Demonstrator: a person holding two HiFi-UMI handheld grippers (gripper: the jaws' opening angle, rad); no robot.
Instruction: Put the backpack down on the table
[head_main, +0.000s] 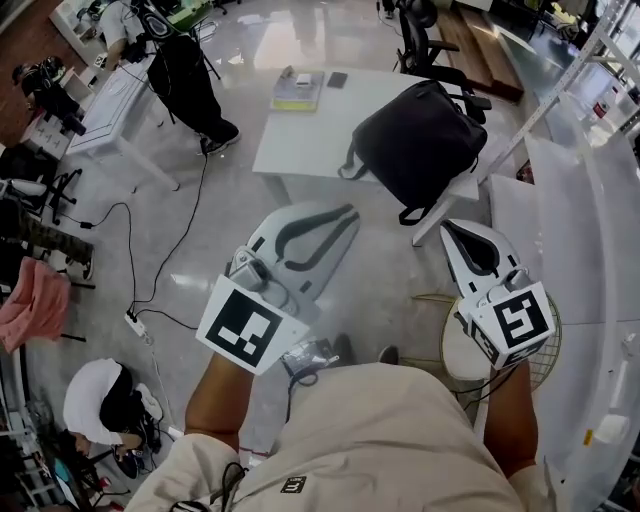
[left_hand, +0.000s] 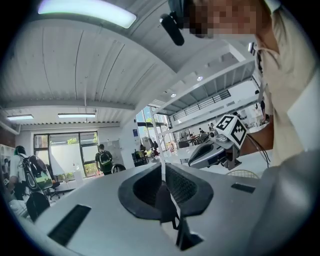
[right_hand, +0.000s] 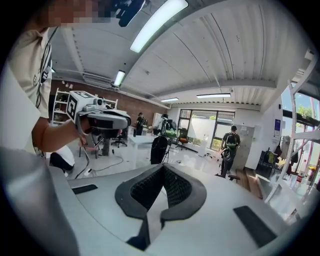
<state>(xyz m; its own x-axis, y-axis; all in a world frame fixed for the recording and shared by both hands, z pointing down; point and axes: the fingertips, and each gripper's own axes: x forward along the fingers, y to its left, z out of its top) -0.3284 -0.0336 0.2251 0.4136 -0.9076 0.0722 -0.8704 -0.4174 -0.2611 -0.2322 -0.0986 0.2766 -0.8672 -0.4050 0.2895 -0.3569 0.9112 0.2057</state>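
the black fabric backpack (head_main: 420, 145) lies on the white rectangular table (head_main: 300, 145), so the task seems done; left gripper (head_main: 343, 216) and right gripper (head_main: 451, 229) are closed, empty.

Being counted in the head view are one black backpack (head_main: 420, 140), two white tables, namely the far middle table (head_main: 300, 140) and the far left table (head_main: 105, 110), two grippers, namely the left gripper (head_main: 348, 215) and the right gripper (head_main: 450, 228), one far office chair (head_main: 415, 30), and one near right wire stool (head_main: 462, 355).

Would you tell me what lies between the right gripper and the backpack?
In the head view, only the hanging strap of the backpack and a white table leg lie there.
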